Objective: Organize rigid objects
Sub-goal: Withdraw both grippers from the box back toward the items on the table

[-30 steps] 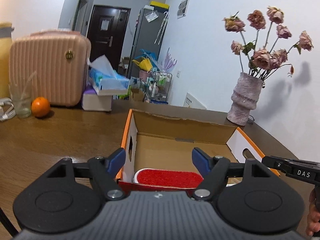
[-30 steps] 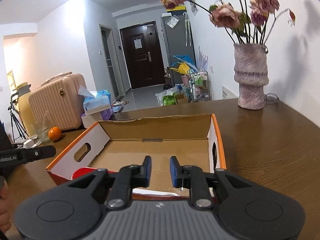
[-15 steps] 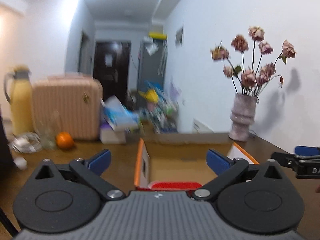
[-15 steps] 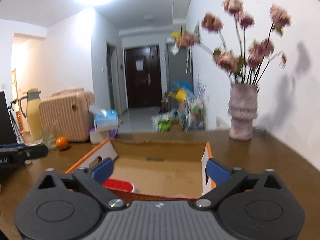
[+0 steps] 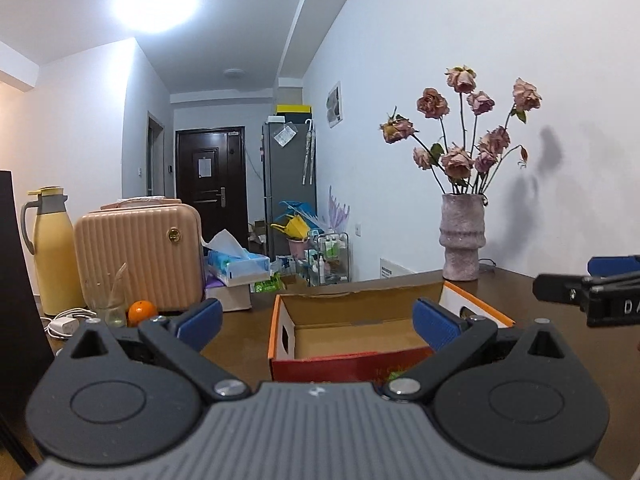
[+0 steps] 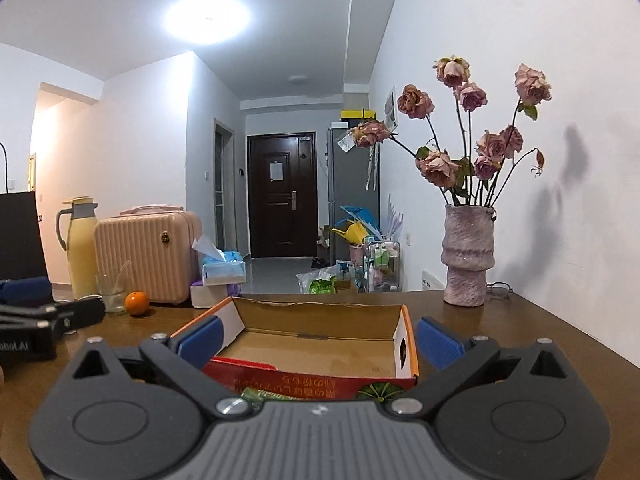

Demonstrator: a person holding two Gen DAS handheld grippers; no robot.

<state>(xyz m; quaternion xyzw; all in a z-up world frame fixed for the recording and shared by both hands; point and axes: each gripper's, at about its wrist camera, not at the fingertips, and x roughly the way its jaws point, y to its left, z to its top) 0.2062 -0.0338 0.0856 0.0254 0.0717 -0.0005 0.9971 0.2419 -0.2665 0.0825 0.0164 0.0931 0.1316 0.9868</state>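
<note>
Box [image 5: 360, 356] farther, brown table [image 6: 520, 328], hallway door [image 6: 282, 196]

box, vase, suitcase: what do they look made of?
Box: corrugated cardboard, probably. Matte brown inside, printed red and orange outside, a ragged back edge, punched handle holes.
Vase: likely ceramic or stone. Rough, speckled pinkish-grey, matte, ribbed.
Suitcase: looks like hard plastic. Ribbed peach shell with a slight sheen and a small gold round fitting, perhaps metal.
</note>
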